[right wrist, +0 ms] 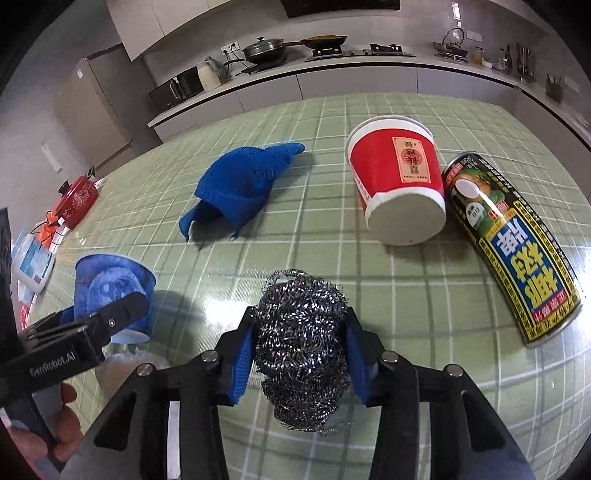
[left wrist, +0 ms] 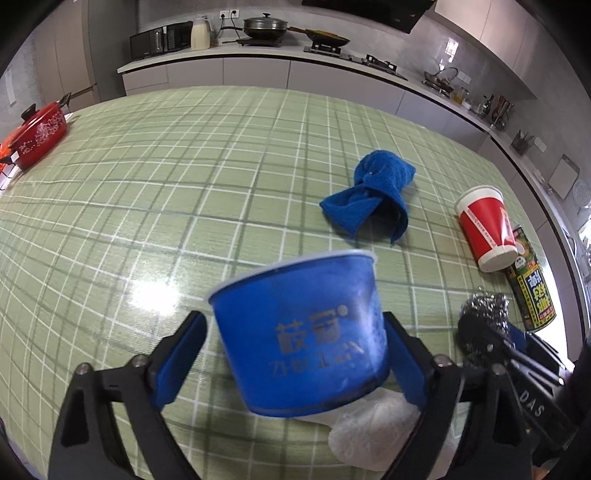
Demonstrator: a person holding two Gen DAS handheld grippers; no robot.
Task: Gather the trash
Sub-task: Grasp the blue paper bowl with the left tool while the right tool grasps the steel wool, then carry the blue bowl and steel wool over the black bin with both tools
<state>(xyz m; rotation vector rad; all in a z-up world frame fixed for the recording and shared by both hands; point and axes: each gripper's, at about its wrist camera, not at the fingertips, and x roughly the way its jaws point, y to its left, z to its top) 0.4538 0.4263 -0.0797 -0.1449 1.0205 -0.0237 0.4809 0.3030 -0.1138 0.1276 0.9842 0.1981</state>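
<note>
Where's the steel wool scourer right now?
Clamped in the right gripper: the steel wool scourer sits low-centre in the right wrist view, right of the blue cup.

A red pot [left wrist: 38, 131] is sitting at the far left edge of the green checked table [left wrist: 147, 184], and a crumpled blue cloth [right wrist: 240, 184] is lying near the middle. Behind, a lidded pan [left wrist: 265, 25], a frying pan [left wrist: 325, 36], a white jug [left wrist: 200, 34] and a black microwave [left wrist: 160, 40] are standing on the kitchen counter [left wrist: 258, 55].
</note>
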